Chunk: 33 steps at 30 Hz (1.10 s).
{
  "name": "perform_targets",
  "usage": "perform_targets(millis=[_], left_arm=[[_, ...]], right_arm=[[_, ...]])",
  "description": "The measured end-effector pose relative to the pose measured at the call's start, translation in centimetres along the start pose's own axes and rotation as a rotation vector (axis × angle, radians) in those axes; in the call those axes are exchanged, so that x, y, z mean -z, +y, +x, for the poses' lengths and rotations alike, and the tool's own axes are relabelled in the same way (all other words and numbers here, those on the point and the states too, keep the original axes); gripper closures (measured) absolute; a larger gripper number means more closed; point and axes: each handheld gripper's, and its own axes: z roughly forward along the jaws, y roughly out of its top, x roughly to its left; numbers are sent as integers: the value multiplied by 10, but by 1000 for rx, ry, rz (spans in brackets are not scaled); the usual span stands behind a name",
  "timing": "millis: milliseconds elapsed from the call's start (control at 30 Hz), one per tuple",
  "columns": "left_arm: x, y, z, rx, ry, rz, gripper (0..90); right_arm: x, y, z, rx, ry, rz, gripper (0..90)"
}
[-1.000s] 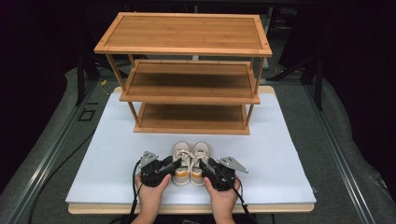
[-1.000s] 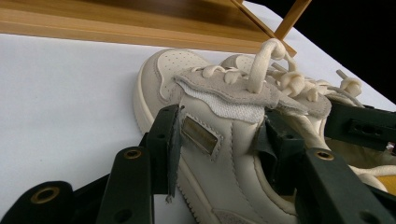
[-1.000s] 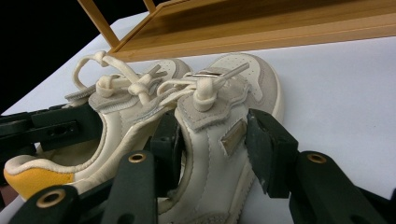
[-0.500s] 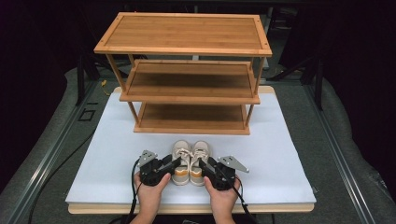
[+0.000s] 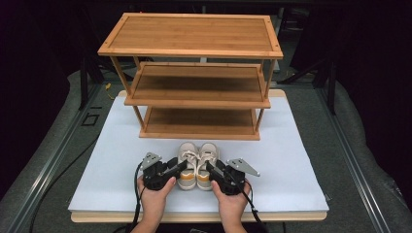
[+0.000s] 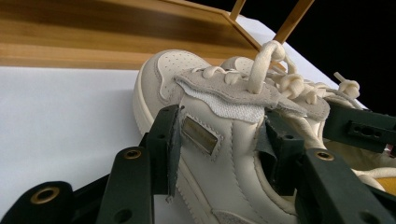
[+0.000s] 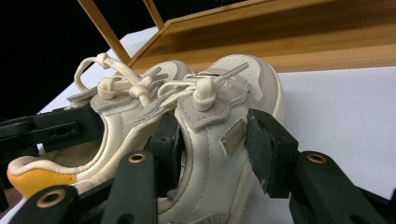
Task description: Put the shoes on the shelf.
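Clamped across the left shoe (image 6: 224, 154), one pad on its outer side and one inside the collar: left gripper (image 6: 219, 149). Clamped likewise across the right shoe (image 7: 219, 140), inner pad down between the pair, outer pad against the side: right gripper (image 7: 215, 144). Side by side and touching, toes toward the wooden rack (image 5: 194, 77), on the white mat (image 5: 291, 160) near its front edge.
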Motion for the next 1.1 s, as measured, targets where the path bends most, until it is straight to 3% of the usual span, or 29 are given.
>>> perform_targets(millis=[500, 633, 667, 1100], left_arm=[[8, 24, -6, -9, -6, -16, 542], [11, 31, -8, -13, -4, -25, 542], [11, 33, -9, -12, -6, -25, 542], [19, 57, -16, -28, -11, -45, 542]], right_arm=[[8, 24, 9, 5, 18, -9, 567], [9, 30, 11, 7, 3, -17, 567], [10, 34, 11, 11, 29, -16, 567], [16, 54, 19, 14, 12, -42, 567]])
